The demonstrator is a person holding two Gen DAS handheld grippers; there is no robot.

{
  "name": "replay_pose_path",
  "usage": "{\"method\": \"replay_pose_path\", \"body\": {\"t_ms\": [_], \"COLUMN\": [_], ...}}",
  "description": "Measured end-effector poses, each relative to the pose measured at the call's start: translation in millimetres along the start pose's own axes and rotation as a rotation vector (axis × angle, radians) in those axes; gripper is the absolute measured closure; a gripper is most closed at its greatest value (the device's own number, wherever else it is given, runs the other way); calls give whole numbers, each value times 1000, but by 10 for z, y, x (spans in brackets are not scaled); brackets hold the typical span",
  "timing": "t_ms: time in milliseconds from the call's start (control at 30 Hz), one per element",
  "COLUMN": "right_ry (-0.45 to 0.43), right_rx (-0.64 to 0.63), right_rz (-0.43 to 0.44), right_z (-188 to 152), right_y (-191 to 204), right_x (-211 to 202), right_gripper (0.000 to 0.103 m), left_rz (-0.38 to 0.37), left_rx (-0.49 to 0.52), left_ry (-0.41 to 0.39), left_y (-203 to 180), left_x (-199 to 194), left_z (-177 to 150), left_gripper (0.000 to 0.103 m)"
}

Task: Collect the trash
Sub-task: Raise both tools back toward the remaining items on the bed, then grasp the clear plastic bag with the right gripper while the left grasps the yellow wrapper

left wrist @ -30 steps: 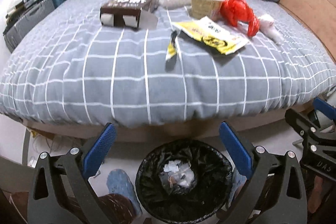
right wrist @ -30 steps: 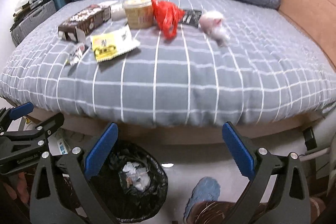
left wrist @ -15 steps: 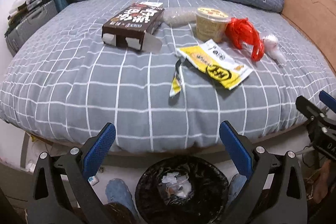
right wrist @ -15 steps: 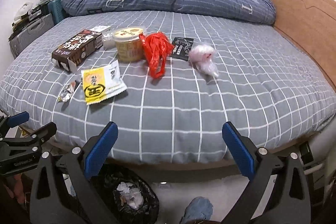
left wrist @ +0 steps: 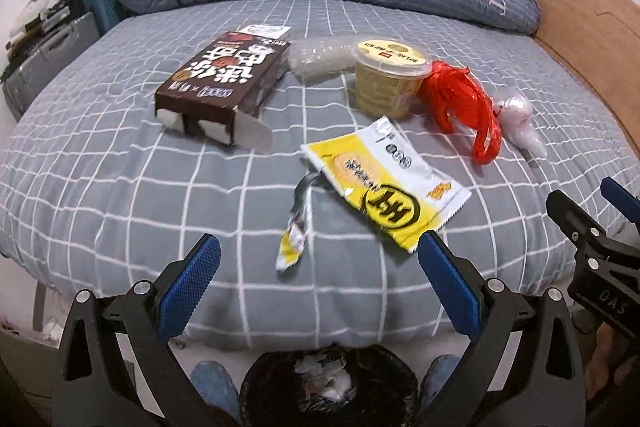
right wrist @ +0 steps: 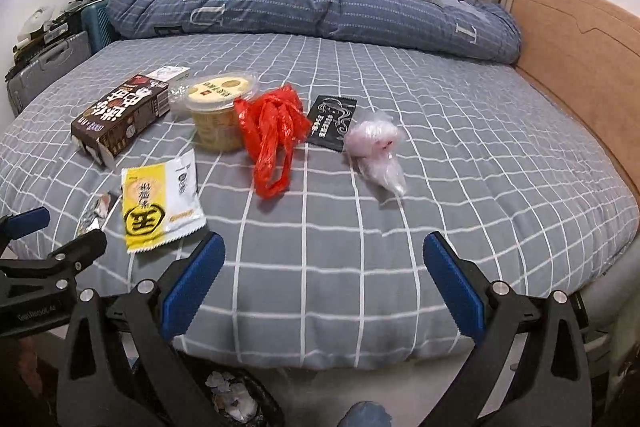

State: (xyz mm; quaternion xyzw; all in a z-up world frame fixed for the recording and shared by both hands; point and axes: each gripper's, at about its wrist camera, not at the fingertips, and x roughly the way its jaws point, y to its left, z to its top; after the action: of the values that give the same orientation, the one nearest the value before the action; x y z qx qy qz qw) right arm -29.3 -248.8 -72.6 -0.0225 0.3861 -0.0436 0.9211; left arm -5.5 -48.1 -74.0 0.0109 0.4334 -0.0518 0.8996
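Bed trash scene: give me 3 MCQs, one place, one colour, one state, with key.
1. Where does the small torn yellow-and-silver sachet lie?
A. on the brown box
B. on the grey checked bedspread, beside the flat yellow-and-white snack wrapper
C. in the bin

2. What colour is the crumpled plastic bag next to the lidded beige tub?
A. red
B. green
C. blue

3. What state is the left claw in?
A. shut on the sachet
B. shut on nothing
C. open, holding nothing

Key: 1 B, it lies on the cover at the wrapper's edge. 2 A, bright red in both views. 3 C, its blue pads stand wide apart with only bedspread between them.
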Motion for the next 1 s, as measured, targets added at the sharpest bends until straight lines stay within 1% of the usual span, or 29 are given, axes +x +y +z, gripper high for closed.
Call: {"method": "replay_pose_path", "body": {"t_ms": [133,300,367,500,667,833,1000], "right_ry": [2,12,16,14,21,36,63], "right_rx": [1,5,16,15,33,59,57], "right_rz": [-11,-24,-27,-51,-65,-69,-93], "right_z": [93,220,266,353,435,512,573], "right_y": [-62,-154,-207,-260,-322,-417,-459], "right_x": [131,336,414,536,674,855,1055], "right_gripper": [8,9,10,11,11,13,18], "left_rz": [-16,-10,-24,-44,-39,-39,-16], "left_rx": [-9,-6,-15,-5,-1,-4,-15], "left_ry": [12,30,49,56,89,95,105], "left_y": [-74,-194,-225,-311,-389,-433,-432], "left_x": [101,233,297,377,554,651,764], "left_z": [103,212,252,330,402,467,518], "left_gripper": [6,6,6,6,6,6,6]}}
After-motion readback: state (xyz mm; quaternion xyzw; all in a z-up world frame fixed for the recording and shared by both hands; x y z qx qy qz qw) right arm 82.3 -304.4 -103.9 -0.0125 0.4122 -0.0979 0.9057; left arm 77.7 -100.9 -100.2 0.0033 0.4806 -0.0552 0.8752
